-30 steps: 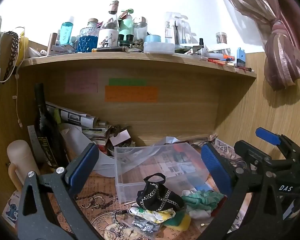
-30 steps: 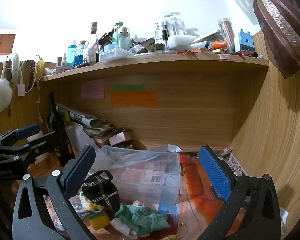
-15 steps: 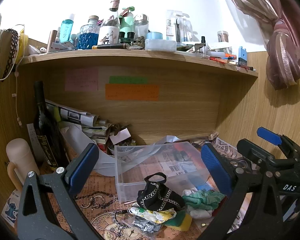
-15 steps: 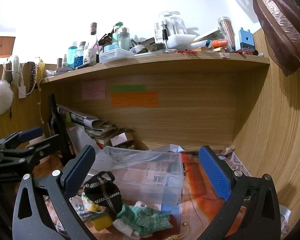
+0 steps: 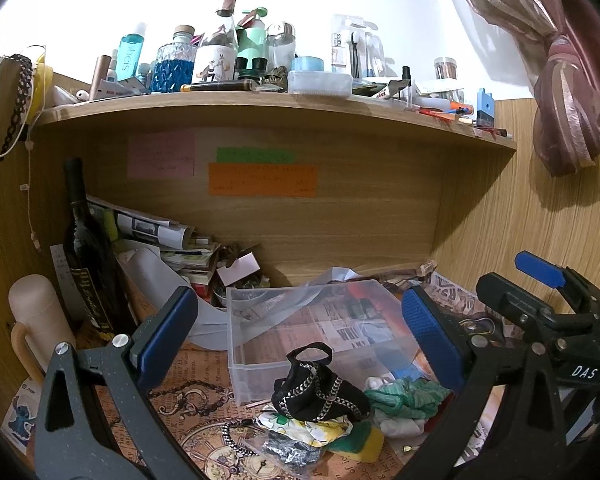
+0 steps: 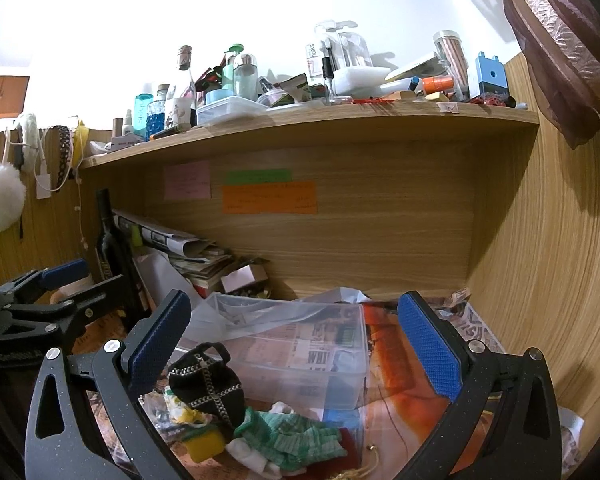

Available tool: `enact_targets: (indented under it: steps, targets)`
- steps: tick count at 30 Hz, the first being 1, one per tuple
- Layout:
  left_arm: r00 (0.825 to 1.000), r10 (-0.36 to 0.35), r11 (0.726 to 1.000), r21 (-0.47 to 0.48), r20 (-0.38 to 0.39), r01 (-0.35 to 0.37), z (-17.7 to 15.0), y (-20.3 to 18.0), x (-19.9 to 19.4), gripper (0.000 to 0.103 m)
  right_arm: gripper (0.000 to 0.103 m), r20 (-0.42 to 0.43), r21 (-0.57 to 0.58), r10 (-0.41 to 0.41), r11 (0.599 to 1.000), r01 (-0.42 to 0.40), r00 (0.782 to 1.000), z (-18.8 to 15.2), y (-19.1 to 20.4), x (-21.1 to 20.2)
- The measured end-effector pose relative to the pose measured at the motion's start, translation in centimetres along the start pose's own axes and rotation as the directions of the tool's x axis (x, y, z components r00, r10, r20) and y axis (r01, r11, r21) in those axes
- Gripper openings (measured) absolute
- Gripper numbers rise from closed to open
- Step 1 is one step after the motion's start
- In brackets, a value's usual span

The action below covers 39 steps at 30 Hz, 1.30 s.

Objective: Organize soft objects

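Observation:
A pile of soft things lies on the desk in front of a clear plastic box (image 5: 256,344) (image 6: 356,364): a black pouch with chain straps (image 5: 316,392) (image 6: 208,388), a green knitted cloth (image 5: 408,396) (image 6: 296,436), a white cloth (image 5: 396,424), a yellow-patterned cloth (image 5: 304,428) and a yellow-green sponge (image 5: 360,444) (image 6: 204,444). My left gripper (image 5: 300,332) is open and empty, above and before the pile. My right gripper (image 6: 292,340) is open and empty, to the right of the left one; it also shows in the left wrist view (image 5: 540,280).
A dark wine bottle (image 5: 88,264), a beige flask (image 5: 36,320) and stacked papers (image 5: 168,244) stand at the back left. A crowded shelf (image 5: 260,104) hangs overhead. A wooden wall (image 6: 548,280) closes the right side. A curtain (image 5: 560,80) hangs at upper right.
Both grippers have drifted slightly, so the pile and the box sit a little lower and further left in the right wrist view. Both stay open and empty.

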<state>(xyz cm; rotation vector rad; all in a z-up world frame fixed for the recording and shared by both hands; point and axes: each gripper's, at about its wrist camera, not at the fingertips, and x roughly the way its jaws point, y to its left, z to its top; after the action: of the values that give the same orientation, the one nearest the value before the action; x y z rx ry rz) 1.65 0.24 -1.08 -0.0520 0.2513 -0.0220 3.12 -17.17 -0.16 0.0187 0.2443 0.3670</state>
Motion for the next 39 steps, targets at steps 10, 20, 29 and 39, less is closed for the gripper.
enact_targets:
  steps: [10, 20, 29, 39]
  targets:
    - [1.000, 0.000, 1.000, -0.004, -0.003, 0.000, -0.11, 0.08, 0.21, 0.103, 0.103, 0.002, 0.003, 0.002, 1.000, -0.002, 1.000, -0.04, 0.00, -0.09]
    - [1.000, 0.000, 1.000, -0.004, -0.003, 0.000, -0.23, 0.14, 0.29, 0.103, 0.103, 0.005, 0.004, 0.006, 1.000, -0.006, 1.000, -0.01, 0.27, -0.30]
    - [1.000, 0.002, 1.000, -0.003, -0.002, -0.002, -0.26, 0.10, 0.28, 0.103, 0.103, 0.011, 0.005, 0.011, 1.000, -0.011, 1.000, -0.02, 0.09, -0.42]
    - [1.000, 0.002, 1.000, -0.003, -0.002, -0.002, -0.29, 0.11, 0.28, 0.103, 0.103, 0.010, 0.007, 0.011, 1.000, -0.011, 1.000, -0.06, 0.12, -0.42]
